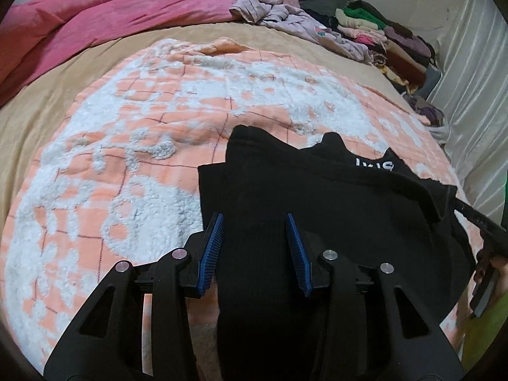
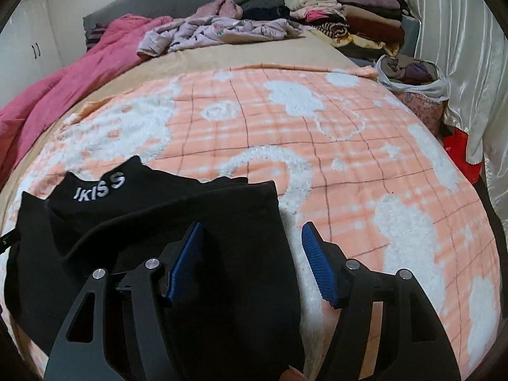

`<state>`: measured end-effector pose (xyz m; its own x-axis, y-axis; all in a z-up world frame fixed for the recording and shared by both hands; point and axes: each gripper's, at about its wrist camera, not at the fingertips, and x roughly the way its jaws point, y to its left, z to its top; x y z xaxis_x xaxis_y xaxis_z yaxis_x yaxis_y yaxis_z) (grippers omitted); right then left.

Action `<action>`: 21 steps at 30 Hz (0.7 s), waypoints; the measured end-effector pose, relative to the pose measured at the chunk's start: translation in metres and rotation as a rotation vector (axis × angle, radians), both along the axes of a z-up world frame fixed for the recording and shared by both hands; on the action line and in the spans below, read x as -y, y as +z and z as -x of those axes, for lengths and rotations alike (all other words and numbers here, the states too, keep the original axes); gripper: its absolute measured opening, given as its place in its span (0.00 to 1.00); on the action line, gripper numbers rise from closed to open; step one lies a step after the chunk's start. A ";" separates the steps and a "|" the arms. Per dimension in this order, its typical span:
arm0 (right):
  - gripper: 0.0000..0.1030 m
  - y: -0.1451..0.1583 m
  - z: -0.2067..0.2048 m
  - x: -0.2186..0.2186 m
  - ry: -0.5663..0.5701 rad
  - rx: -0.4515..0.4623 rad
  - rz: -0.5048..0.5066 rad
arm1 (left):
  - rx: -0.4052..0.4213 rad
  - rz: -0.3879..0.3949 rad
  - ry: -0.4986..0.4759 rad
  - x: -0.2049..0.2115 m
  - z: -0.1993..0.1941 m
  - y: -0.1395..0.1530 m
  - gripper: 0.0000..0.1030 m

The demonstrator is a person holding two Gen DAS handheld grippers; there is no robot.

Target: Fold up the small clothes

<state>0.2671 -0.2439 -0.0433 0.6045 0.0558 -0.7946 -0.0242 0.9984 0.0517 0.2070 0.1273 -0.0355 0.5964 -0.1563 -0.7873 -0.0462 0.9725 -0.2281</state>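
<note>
A black garment (image 1: 317, 197) with white lettering lies partly folded on the peach and white blanket (image 1: 158, 120). In the right wrist view the garment (image 2: 143, 222) sits at the lower left, lettering near its collar. My left gripper (image 1: 254, 222) is open, its blue pads either side of a strip of the black cloth beneath. My right gripper (image 2: 252, 231) is open over the garment's right edge, left pad above cloth, right pad above the blanket (image 2: 349, 158). The right gripper's body shows at the right edge of the left wrist view (image 1: 489, 247).
A pink quilt (image 1: 95, 22) lies bunched at the far left. Loose lilac clothes (image 2: 216, 31) and a stack of folded clothes (image 2: 349, 16) sit at the bed's far end. A bag of clothes (image 2: 412, 76) and a white curtain (image 2: 460, 63) stand at the right.
</note>
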 end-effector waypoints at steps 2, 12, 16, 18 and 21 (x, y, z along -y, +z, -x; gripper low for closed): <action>0.61 -0.006 -0.006 0.002 -0.001 -0.017 -0.005 | 0.001 -0.003 -0.002 0.001 -0.001 -0.001 0.32; 0.11 0.000 -0.004 0.000 0.039 0.003 -0.084 | 0.032 -0.026 -0.014 0.006 0.005 0.004 0.04; 0.10 0.020 0.005 0.004 0.051 0.058 -0.089 | 0.076 -0.005 0.010 -0.001 0.012 0.015 0.03; 0.10 0.032 0.008 0.009 0.044 0.088 -0.095 | 0.103 0.012 0.019 -0.007 0.017 0.024 0.03; 0.10 0.047 0.008 0.017 0.041 0.121 -0.159 | 0.149 0.035 0.037 -0.018 0.025 0.036 0.03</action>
